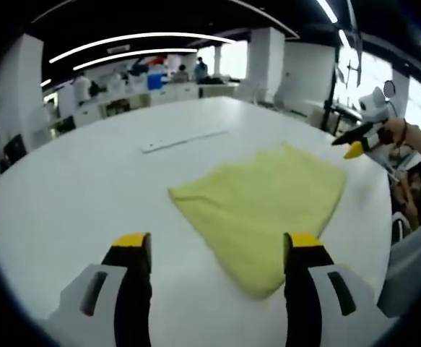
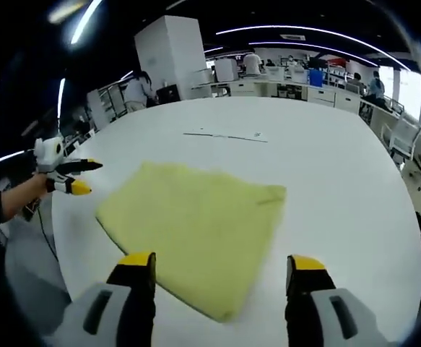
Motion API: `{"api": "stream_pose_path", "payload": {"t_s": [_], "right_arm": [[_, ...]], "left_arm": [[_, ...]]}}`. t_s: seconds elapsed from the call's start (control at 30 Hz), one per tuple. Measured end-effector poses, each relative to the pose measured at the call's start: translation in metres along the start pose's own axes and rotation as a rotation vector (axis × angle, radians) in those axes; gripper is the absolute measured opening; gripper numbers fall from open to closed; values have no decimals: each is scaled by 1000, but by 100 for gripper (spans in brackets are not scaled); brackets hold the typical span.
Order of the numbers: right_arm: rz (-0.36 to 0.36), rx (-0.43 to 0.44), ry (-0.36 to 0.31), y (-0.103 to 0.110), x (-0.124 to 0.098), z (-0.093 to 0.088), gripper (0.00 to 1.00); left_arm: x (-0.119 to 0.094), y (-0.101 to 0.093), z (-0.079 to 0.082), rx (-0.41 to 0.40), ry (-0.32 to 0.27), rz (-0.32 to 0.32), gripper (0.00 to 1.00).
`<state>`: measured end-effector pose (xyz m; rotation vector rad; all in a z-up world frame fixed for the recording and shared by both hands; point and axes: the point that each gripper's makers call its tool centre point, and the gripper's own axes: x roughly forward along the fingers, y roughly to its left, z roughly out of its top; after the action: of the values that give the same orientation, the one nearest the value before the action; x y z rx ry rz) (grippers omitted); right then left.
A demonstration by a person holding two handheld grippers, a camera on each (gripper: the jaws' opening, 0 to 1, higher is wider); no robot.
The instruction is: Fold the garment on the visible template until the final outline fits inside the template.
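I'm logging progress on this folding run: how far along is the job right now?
Done: the yellow cloth lies flat on the white table in a compact, roughly four-sided shape, so it may already be folded. In hand: nothing; the left gripper and right gripper are both open and off the cloth. Left: I can't make out a template outline, so fit is unconfirmed.

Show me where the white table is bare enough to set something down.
Bare white tabletop lies between the yellow folded cloth and the thin white strip, and beyond that strip to the far edge. The cloth's side nearest both claws is crowded: the left claw straddles its near corner.
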<state>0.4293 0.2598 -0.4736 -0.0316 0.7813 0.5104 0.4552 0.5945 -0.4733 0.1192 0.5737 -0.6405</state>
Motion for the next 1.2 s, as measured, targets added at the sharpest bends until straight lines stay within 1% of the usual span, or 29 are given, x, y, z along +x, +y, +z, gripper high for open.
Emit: {"api": "stream_pose_path", "payload": {"t_s": [0.07, 0.13, 0.27, 0.37, 0.43, 0.47, 0.6, 0.7, 0.8, 0.9, 1.1, 1.2], "right_arm": [[-3, 8, 7, 0, -5, -6, 68], [-1, 9, 11, 2, -9, -12, 64], [2, 19, 7, 4, -14, -21, 56], [9, 18, 7, 6, -16, -29, 45], [15, 26, 12, 7, -17, -33, 40], [20, 29, 16, 7, -16, -36, 39], [25, 28, 28, 9, -15, -47, 28], [17, 34, 25, 7, -14, -52, 26], [12, 34, 21, 4, -13, -55, 20], [-4, 28, 28, -1, -11, -60, 14], [-21, 43, 23, -8, -7, -66, 8], [-6, 49, 22, -7, -4, -69, 7]], "left_arm": [[-3, -5, -4, -12, 2, -17, 64], [-5, -8, -7, -11, 3, -11, 62], [-8, -14, -14, -21, 8, -25, 59], [-9, -18, -22, -25, 29, -34, 55], [-10, -20, -26, -31, 35, -35, 54], [-10, -20, -27, -35, 35, -34, 52], [-12, -23, -34, -77, 36, -37, 44], [-11, -27, -41, -88, 39, -42, 40], [-10, -31, -49, -94, 53, -59, 36], [-7, -33, -56, -81, 82, -63, 36], [-2, -34, -61, -95, 85, -66, 31], [-1, -35, -63, -99, 85, -67, 28]]}}
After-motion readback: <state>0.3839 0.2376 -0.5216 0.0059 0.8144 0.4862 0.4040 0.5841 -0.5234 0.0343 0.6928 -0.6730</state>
